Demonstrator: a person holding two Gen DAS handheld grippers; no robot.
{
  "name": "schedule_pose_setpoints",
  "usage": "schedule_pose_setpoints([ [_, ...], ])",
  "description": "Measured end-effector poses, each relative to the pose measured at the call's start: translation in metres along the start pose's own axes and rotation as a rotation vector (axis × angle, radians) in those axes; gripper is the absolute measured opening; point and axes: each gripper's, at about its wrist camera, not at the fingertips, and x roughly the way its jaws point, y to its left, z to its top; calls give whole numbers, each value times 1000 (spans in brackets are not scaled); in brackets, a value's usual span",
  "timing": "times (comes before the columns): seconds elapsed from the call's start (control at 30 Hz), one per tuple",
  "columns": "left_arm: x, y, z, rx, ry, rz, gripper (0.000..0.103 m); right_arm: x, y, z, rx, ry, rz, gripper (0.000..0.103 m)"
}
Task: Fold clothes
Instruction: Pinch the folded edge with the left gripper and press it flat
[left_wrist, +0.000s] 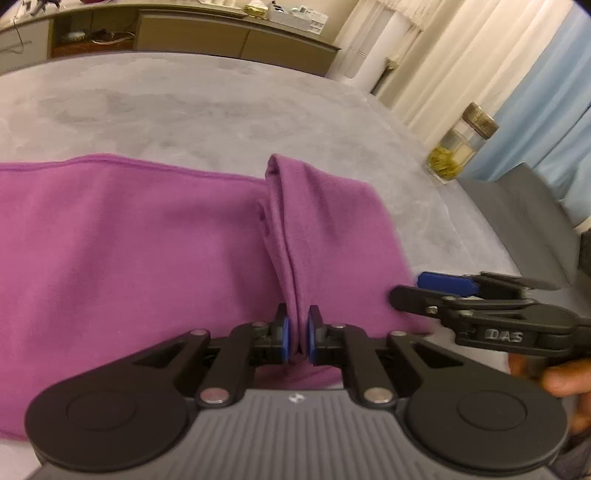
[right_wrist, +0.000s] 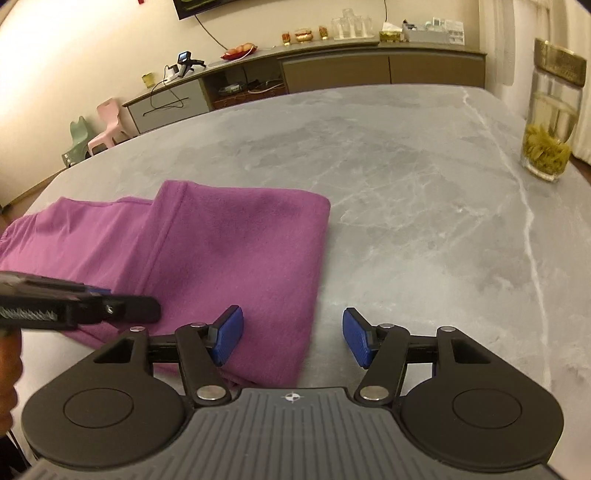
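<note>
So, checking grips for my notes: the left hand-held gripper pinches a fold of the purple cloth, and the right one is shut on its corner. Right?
Not quite. The right hand-held gripper stands open, gripping nothing, as the right wrist view shows. The left hand-held gripper does pinch the purple cloth.

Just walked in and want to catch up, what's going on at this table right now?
A person holding two handheld grippers is folding a purple fleece garment on the grey marble table. The left gripper is shut on a raised ridge of the cloth. The right gripper is open over the garment's near corner, gripping nothing. A glass jar of yellow-green leaves stands clear at the table's edge.
</note>
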Motion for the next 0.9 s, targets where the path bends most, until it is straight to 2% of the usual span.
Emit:
schedule_pose_setpoints([
  [0.03,-4,-2,1,21,-1,12,18,0,5,0,-19,-2,3,42],
  [0.07,-13,-6,2,65,-24,42,30,-1,10,-1,-40,-6,6,35],
  [0.1,-22,-11,3,113,-53,77,46,-2,16,-1,-61,-23,-14,21],
  [0.13,-32,-16,4,162,-82,112,50,-5,22,-2,-82,-42,-40,13],
  [0.17,-42,-20,8,193,-120,139,52,-8,31,-3,-115,-69,-56,12],
  [0.23,-59,-26,26,224,-189,133,59,-15,52,-7,-187,-125,-84,10],
  [0.27,-62,-29,36,227,-198,107,70,-18,62,-9,-223,-154,-98,10],
  [0.3,-58,-31,45,225,-173,59,78,-22,73,-12,-255,-183,-95,10],
  [0.33,-53,-33,54,222,-141,6,78,-25,85,-14,-285,-211,-86,10],
  [0.37,-44,-35,61,218,-111,-30,78,-27,97,-17,-317,-237,-72,10],
  [0.47,-21,-37,66,238,-32,-61,77,-30,128,-25,-403,-286,-25,9],
  [0.53,-7,-30,63,228,23,-62,42,-29,142,-28,-448,-303,0,9],
  [0.57,-6,-22,61,216,27,-54,13,-28,145,-28,-455,-311,16,9],
  [0.67,-29,7,59,160,-24,-66,12,-31,147,-22,-444,-320,94,12],
  [0.7,-45,22,60,139,-53,-74,12,-36,142,-18,-400,-333,150,21],
  [0.73,-63,37,62,120,-82,-82,12,-43,135,-13,-348,-348,210,39],
  [0.77,-73,54,62,106,-89,-72,12,-49,129,-8,-295,-364,269,48],
  [0.83,-92,91,63,82,-92,-44,13,-51,114,2,-185,-372,350,50],
  [0.9,-89,119,60,53,-57,12,16,-31,118,10,-173,-310,327,49],
])
